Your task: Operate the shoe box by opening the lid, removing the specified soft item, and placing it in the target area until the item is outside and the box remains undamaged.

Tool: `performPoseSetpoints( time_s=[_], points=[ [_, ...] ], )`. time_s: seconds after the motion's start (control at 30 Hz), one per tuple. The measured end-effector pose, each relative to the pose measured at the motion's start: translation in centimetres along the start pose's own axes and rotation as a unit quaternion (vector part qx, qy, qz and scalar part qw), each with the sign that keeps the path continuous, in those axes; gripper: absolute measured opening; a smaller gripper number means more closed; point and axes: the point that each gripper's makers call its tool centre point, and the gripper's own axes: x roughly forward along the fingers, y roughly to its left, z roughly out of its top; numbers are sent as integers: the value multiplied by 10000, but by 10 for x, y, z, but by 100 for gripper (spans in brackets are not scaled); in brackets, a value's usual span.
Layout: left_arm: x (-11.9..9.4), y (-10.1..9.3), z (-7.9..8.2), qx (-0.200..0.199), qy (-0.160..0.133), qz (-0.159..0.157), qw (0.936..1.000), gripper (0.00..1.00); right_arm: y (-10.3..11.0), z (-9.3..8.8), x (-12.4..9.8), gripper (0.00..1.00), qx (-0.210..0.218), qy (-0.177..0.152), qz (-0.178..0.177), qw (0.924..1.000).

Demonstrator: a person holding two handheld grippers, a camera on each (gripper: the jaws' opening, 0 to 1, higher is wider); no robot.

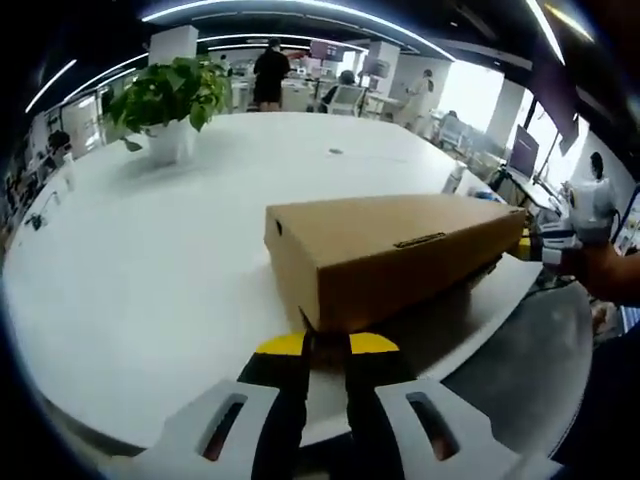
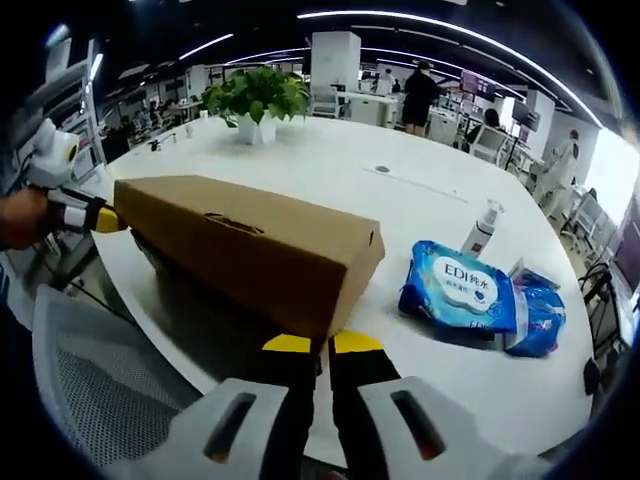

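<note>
A closed brown cardboard shoe box lies lengthwise between my two grippers over the near edge of the white table, with a dark shadow under it. The left gripper has its yellow-tipped jaws pinched together on the lower edge of the box's near end. At the far end, the right gripper meets the box. In the right gripper view the box runs off to the left, and the right gripper is pinched on its near corner. The left gripper touches the far end, held by a hand.
A potted plant stands far back on the table. Two blue wipe packs and a small spray bottle lie right of the box. A grey mesh chair sits below the table edge. People stand in the office behind.
</note>
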Motion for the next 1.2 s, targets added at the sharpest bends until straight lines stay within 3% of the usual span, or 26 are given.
performPoseSetpoints(
  time_s=[1.2],
  points=[
    [10, -1, -32, 71, 368, 32, 9993, 11, 2, -30, 7, 3, -121, 314, 121, 9994]
  ],
)
